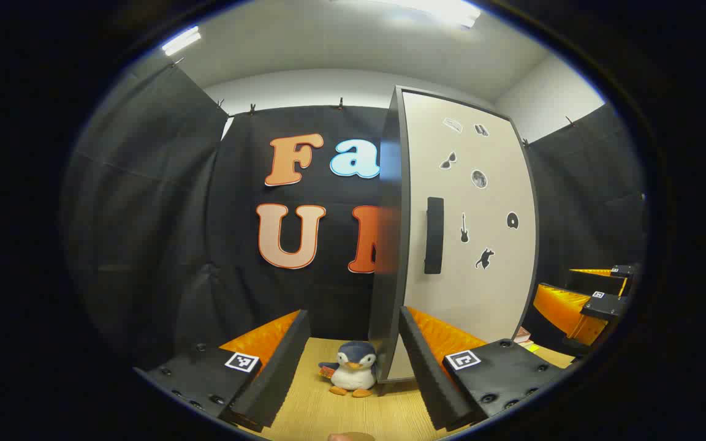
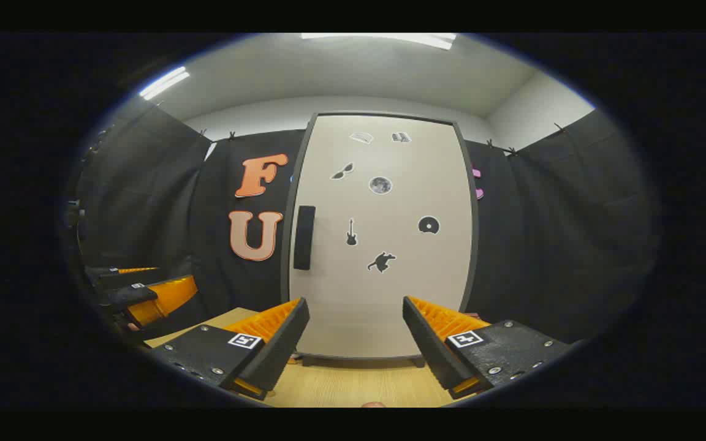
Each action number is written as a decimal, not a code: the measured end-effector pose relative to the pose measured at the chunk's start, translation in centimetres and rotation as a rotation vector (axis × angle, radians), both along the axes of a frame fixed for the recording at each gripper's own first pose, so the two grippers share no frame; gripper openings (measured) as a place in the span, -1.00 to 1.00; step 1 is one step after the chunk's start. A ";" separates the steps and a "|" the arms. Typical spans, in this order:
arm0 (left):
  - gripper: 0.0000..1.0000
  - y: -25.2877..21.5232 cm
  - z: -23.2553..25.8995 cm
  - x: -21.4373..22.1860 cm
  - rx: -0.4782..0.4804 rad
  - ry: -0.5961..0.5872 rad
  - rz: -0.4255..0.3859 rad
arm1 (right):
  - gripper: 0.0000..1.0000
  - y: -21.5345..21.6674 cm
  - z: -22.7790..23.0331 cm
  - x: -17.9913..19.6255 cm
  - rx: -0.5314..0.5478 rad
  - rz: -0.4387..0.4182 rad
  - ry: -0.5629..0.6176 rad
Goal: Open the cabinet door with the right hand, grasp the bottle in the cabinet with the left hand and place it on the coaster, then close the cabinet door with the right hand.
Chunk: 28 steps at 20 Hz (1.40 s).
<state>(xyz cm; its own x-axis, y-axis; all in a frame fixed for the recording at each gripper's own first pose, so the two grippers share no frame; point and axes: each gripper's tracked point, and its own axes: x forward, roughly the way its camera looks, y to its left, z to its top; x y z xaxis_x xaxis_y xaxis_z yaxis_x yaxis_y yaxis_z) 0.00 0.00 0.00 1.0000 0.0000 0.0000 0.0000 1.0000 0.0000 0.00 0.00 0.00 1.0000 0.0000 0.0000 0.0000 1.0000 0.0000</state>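
Stage: start, all steps left | cabinet door [image 2: 383, 239] closed, its handle [image 2: 304, 237] untouched | we hold left gripper [image 1: 353, 361] and right gripper [image 2: 356, 343] fingers apart, empty

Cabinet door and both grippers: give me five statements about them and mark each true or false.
1. The cabinet door is closed. True.
2. The door's black handle is clamped by the right gripper. False: the gripper is open and apart from it, holding nothing.
3. A penguin plush toy stands on the wooden table beside the cabinet. True.
4. The left gripper holds a bottle. False: it is open and holds nothing.
5. The door is plain, without decoration. False: it carries several small stickers, a guitar among them.
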 end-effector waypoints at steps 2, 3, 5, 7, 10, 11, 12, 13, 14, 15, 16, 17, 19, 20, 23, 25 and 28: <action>0.89 -0.5 -0.2 0.0 0.004 0.005 0.003 | 0.89 0.0 0.1 0.0 -0.020 0.007 -0.017; 0.87 -0.6 -0.4 -0.1 0.005 0.015 0.004 | 0.89 0.1 0.2 0.0 -0.025 0.012 -0.021; 0.92 -0.8 -0.6 -0.2 -0.001 0.021 0.000 | 0.89 0.9 0.2 0.2 -0.024 0.030 -0.022; 0.92 -0.9 -0.4 0.0 -0.008 0.023 -0.008 | 0.89 1.5 0.5 0.8 -0.025 0.036 -0.030; 0.89 -0.4 0.1 0.7 0.001 0.023 -0.020 | 0.89 2.7 1.0 1.6 -0.030 0.043 -0.047; 0.92 -0.1 0.1 0.9 0.008 0.024 -0.020 | 0.86 3.0 1.2 1.9 -0.030 0.041 -0.053; 0.87 0.1 0.0 1.1 0.017 0.025 -0.019 | 0.89 3.4 1.1 2.1 -0.031 0.044 -0.055; 0.89 0.4 0.1 1.3 0.023 0.019 -0.021 | 0.89 3.8 1.1 2.3 -0.035 0.051 -0.059; 0.88 0.5 0.1 1.7 0.028 0.017 -0.024 | 0.89 4.3 1.1 2.5 -0.041 0.051 -0.061; 0.87 0.6 0.0 1.8 0.034 0.023 -0.029 | 0.89 4.5 1.0 2.7 -0.044 0.050 -0.059; 0.87 0.6 -0.2 1.9 0.039 0.027 -0.033 | 0.89 4.9 0.8 2.9 -0.046 0.053 -0.055; 0.87 0.7 -0.1 2.0 0.040 0.024 -0.035 | 0.89 5.5 0.7 3.2 -0.048 0.058 -0.050; 0.92 0.8 0.0 2.2 0.038 0.017 -0.043 | 0.89 6.1 0.5 4.0 -0.055 0.059 -0.039; 0.89 0.9 0.0 2.4 0.041 0.016 -0.049 | 0.89 6.4 0.7 4.4 -0.056 0.056 -0.040; 0.89 1.7 -0.1 2.6 0.047 0.019 -0.052 | 0.90 7.0 1.1 5.8 -0.050 0.051 -0.041; 0.90 2.3 -0.5 2.9 0.039 0.028 -0.052 | 0.90 7.4 1.3 7.0 -0.053 0.046 -0.044; 0.90 3.4 -0.8 3.0 0.036 0.035 -0.040 | 0.89 7.8 1.8 9.4 -0.060 0.032 -0.049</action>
<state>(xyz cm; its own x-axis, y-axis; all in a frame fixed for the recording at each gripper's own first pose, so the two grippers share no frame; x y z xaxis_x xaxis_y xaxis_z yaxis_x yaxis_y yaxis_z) 3.03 3.40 -0.82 0.9986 -0.0389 -0.0354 0.0401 0.9986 0.0351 9.43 7.83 1.78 0.9983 0.0337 0.0484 -0.0307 0.9977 -0.0610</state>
